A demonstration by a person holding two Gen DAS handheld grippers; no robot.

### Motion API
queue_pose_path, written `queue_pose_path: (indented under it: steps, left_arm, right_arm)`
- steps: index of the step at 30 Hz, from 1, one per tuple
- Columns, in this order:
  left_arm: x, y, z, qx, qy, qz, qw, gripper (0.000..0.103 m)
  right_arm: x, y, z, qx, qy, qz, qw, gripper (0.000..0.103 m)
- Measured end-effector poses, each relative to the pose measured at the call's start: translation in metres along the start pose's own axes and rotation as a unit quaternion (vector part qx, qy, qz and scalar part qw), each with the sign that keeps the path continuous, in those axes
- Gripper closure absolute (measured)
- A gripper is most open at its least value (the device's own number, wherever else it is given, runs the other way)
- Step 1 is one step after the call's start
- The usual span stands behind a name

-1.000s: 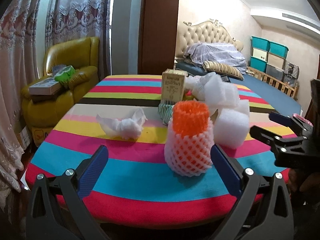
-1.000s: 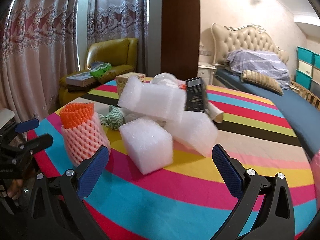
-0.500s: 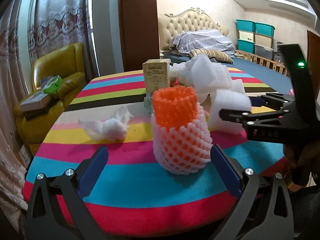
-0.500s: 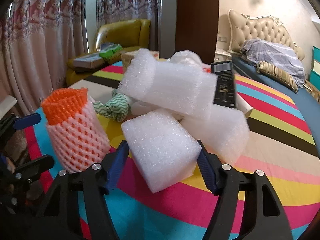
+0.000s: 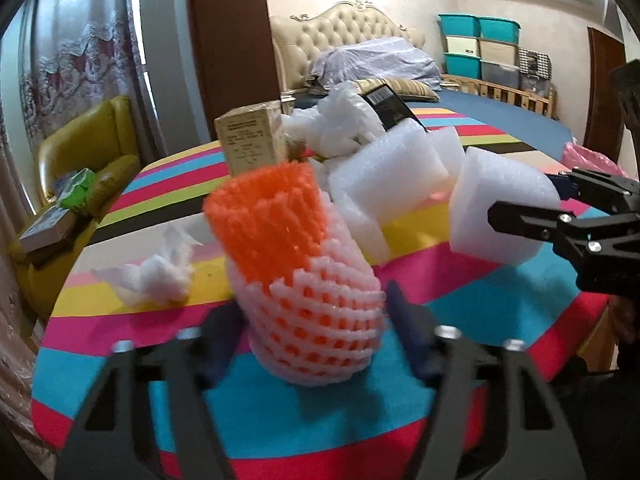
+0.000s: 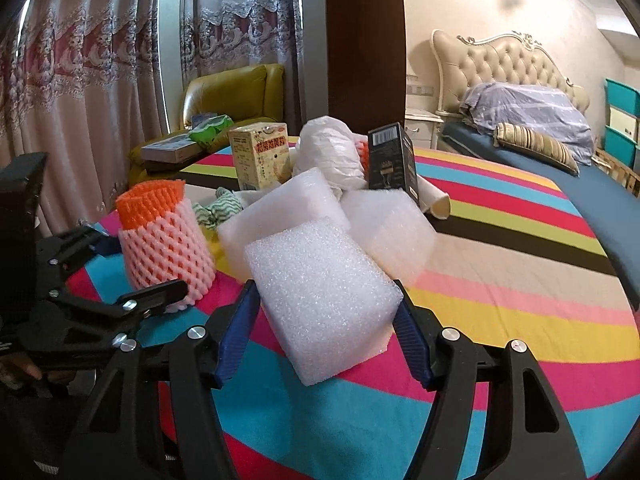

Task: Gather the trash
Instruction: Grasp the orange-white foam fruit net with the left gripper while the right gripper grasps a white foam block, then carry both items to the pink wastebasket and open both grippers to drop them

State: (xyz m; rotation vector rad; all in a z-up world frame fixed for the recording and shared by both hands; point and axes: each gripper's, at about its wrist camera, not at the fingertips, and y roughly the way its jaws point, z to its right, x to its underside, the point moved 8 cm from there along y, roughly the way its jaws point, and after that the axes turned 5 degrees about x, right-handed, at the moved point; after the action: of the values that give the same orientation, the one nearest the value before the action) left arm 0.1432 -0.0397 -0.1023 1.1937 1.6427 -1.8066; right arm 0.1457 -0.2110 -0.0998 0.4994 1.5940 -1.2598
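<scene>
Clamping trash: left gripper (image 5: 310,330) jaws closing around the foam net (image 5: 304,280), right gripper (image 6: 326,334) clamped on the foam block (image 6: 324,296).
Squeezing both gently before lifting should be keeping them from crushing.

Striped tablecloth (image 6: 500,264); yellow armchair (image 6: 236,88); tufted headboard (image 6: 500,64); teal storage bins (image 5: 478,46); lace curtains (image 6: 80,60).

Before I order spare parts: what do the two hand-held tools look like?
Both match: the left tool and right tool have black skeletal frames with cut-out arms, silver screw heads at the joints, and two ribbed blue pads. No cables or markings show.
</scene>
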Motion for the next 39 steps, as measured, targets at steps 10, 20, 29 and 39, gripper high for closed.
queue_pose_path:
  steps: [10,20,29,39]
  left_arm:
    - [-0.013,-0.029,-0.004,0.002,-0.014,0.061,0.9981,0.073]
    - [-0.04,-0.062,-0.003,-0.009,-0.013,0.115,0.9932,0.073]
    - [-0.065,-0.06,0.033,0.031,0.008,0.13,0.991,0.073]
    - [-0.093,-0.043,0.097,0.111,0.051,0.129,0.9841,0.073]
  right_arm:
    - [-0.004,-0.012,0.002,0.004,0.012,0.021,1.0,0.04]
    - [-0.013,-0.035,0.011,0.014,0.016,0.061,0.998,0.04]
    - [-0.017,-0.052,0.049,0.051,0.044,0.085,0.994,0.04]
    - [-0.012,-0.072,0.106,0.099,0.085,0.1,0.986,0.04]
